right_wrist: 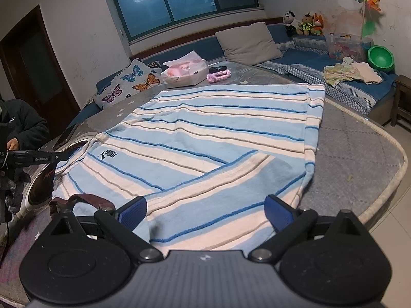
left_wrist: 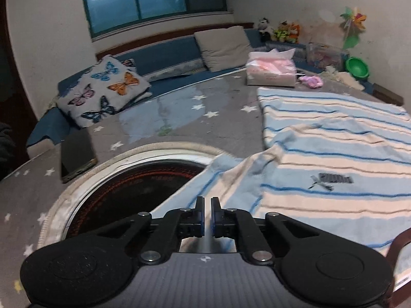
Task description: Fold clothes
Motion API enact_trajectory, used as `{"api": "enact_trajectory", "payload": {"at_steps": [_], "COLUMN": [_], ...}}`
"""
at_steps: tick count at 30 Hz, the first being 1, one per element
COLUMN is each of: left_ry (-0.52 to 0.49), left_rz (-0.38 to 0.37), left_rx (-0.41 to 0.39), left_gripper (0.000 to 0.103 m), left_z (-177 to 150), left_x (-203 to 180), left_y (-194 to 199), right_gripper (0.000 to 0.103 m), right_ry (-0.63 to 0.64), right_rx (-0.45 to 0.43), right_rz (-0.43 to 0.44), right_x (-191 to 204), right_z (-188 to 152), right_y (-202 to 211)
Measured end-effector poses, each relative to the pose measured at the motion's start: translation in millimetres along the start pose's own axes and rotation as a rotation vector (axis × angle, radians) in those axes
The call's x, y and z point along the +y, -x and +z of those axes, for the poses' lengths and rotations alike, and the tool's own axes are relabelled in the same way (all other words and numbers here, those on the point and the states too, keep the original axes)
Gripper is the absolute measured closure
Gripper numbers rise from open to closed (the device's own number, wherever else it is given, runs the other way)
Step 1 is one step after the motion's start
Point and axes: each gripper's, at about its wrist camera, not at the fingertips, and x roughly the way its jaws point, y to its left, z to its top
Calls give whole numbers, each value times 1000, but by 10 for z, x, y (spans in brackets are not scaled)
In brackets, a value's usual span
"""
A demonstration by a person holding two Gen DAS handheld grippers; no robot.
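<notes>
Two grippers are working over one striped garment (right_wrist: pixel 205 138), a light blue and cream top with thin darker blue lines and a small dark logo on its chest. The garment is lying spread on a grey star-patterned table cover (left_wrist: pixel 164 118), stretching away from both grippers toward the far end.

The left gripper (left_wrist: pixel 207 201) is sitting at the garment's near left edge, pointing down at it. Its jaws are standing almost together, with only a thin slit between the blue pads, and the striped cloth is lying right at and under the tips; whether the pads are pinching a fold I cannot tell. Just to the left of this gripper, a round dark cooktop (left_wrist: pixel 123 192) with a white rim is showing, partly covered by the garment's edge. Further ahead and left, a dark phone (left_wrist: pixel 75 151) is lying flat, and beyond it a butterfly cushion (left_wrist: pixel 105 89).

The right gripper (right_wrist: pixel 205 211) is hovering over the garment's near edge with its jaws spread wide, the cloth lying below and between the blue pads, nothing clamped. Far ahead of it, a tissue pack (right_wrist: pixel 185 73) and a pink hairband (right_wrist: pixel 218 74) are resting past the garment's far edge.
</notes>
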Motion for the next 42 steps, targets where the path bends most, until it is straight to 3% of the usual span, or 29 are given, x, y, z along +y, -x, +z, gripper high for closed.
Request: {"api": "enact_trajectory", "payload": {"at_steps": [1, 3, 8, 12, 17, 20, 22, 27, 31, 34, 37, 42], "left_ry": [-1, 6, 20, 82, 191, 183, 179, 136, 104, -8, -142, -319], "left_rz": [17, 52, 79, 45, -29, -56, -71, -84, -135, -183, -263, -332], "left_rx": [4, 7, 54, 59, 65, 49, 50, 10, -74, -141, -159, -93], "left_gripper": [69, 46, 44, 42, 47, 67, 91, 94, 94, 94, 94, 91], "left_z": [-13, -45, -100, -107, -122, -123, -104, -23, 143, 238, 205, -1], "left_x": [22, 81, 176, 267, 399, 381, 324, 89, -137, -399, -668, -916], "left_y": [-7, -20, -115, -145, -187, -166, -147, -19, 205, 388, 480, 446], "right_gripper": [3, 3, 2, 2, 2, 2, 2, 2, 2, 2, 2, 2], "right_ry": [0, 1, -2, -3, -6, -6, -6, -3, 3, 3, -2, -2], "right_rx": [0, 1, -1, -3, -5, -7, -8, -7, -6, -7, -9, -5], "right_rz": [1, 1, 4, 1, -1, -4, -5, -7, -11, -11, -9, -6], "right_x": [0, -3, -7, 0, 3, 6, 8, 13, 25, 28, 23, 17], "right_z": [0, 1, -3, -5, -4, -7, -8, -9, -11, -12, -14, -5], "right_y": [-1, 0, 2, -2, -7, -9, -10, -9, -12, -9, -7, -5]}}
